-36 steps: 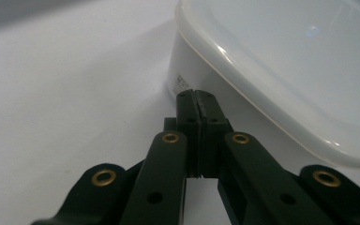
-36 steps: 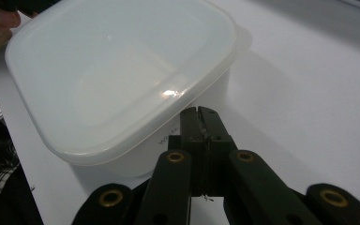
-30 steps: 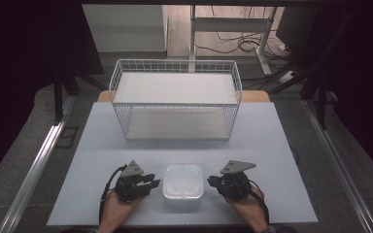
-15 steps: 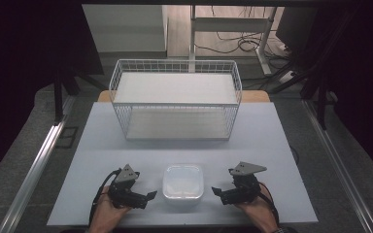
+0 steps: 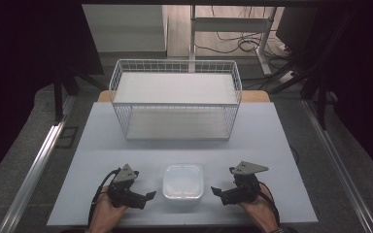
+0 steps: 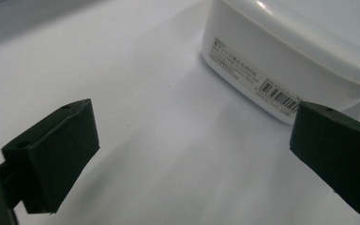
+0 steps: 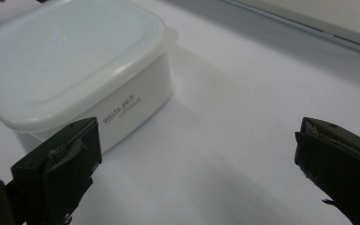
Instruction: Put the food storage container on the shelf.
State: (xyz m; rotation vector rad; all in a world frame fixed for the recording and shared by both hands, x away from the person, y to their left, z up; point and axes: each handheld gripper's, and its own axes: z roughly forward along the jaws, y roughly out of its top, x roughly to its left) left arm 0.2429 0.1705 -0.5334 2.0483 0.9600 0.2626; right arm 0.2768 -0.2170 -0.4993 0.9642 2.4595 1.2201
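Both tools have just let go of the white lidded box (image 5: 183,181): a second ago they stood pressed in close at its two sides, and since then their jaws have been opening and the hands have drawn back toward the near edge of the bench (image 5: 102,131). The left tool (image 5: 141,198) now stands wide and bare, with the box just beyond and to the right of its tips; the right tool (image 5: 221,193) is equally wide and bare, the box just beyond and to its left. Nothing lies between either pair of jaws. I judge that the box has been set down and released where it sits, between the two tools, so this placing step looks finished. The box (image 7: 77,70) is a squarish tub of milky, slightly translucent plastic with rounded corners, smooth glossy walls and a shallow lid whose rim overhangs; one wall (image 6: 258,70) carries small print and a barcode label. The bench top is matte, pale and featureless. Well beyond both tools stands a white wire basket (image 5: 176,99), a fine open mesh turned into a two-level rack with flat white shelves.
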